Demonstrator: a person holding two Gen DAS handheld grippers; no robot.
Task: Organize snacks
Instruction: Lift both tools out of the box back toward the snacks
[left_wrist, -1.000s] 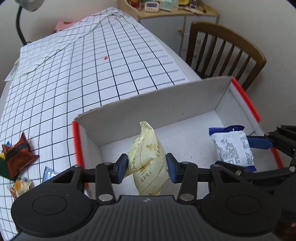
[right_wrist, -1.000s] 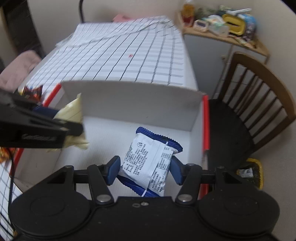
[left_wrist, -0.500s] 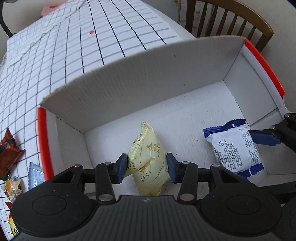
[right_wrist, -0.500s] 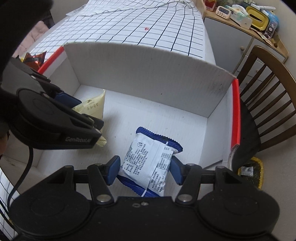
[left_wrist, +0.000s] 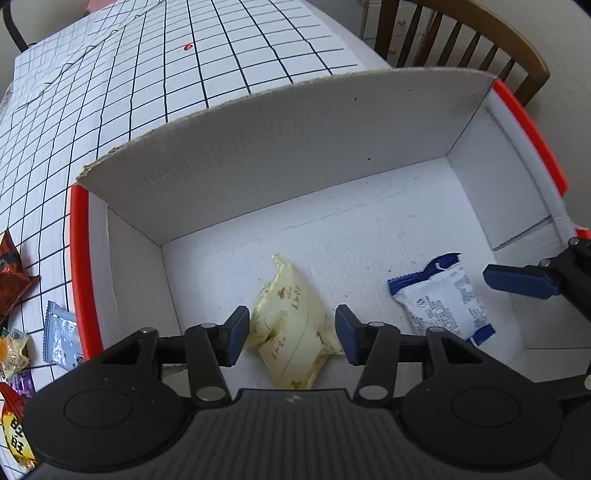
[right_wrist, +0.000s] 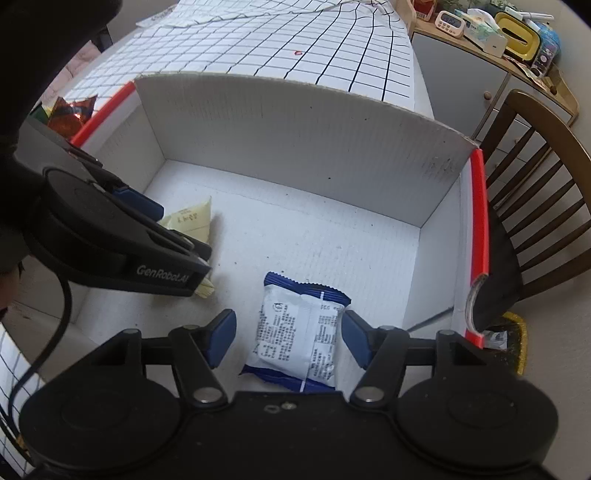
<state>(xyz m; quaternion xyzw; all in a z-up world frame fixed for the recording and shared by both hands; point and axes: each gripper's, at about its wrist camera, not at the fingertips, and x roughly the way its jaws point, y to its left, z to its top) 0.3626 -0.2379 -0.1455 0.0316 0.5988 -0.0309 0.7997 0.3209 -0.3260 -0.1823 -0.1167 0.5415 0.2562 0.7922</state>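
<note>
A white cardboard box (left_wrist: 295, 140) with red rims stands on the checked tablecloth. A pale yellow snack packet (left_wrist: 291, 332) lies on the box floor between the fingers of my left gripper (left_wrist: 291, 334). Those jaws are opening and the pads no longer pinch it. A white and blue snack packet (right_wrist: 295, 328) lies flat on the floor of the box (right_wrist: 295, 122) between the fingers of my right gripper (right_wrist: 289, 341). These jaws are opening too, with gaps at both sides. The left wrist view also shows this packet (left_wrist: 443, 302) and a blue right finger (left_wrist: 517, 280).
Several loose snack packets lie on the tablecloth (left_wrist: 184, 74) left of the box, among them a brown one (left_wrist: 11, 277) and a silver one (left_wrist: 61, 339). A wooden chair (right_wrist: 535, 184) stands right of the box. A cabinet (right_wrist: 461, 85) with clutter stands behind it.
Both grippers came down into the box with their packets. Both pairs of jaws then widened, and the yellow and the white and blue packets now lie on the box floor.
</note>
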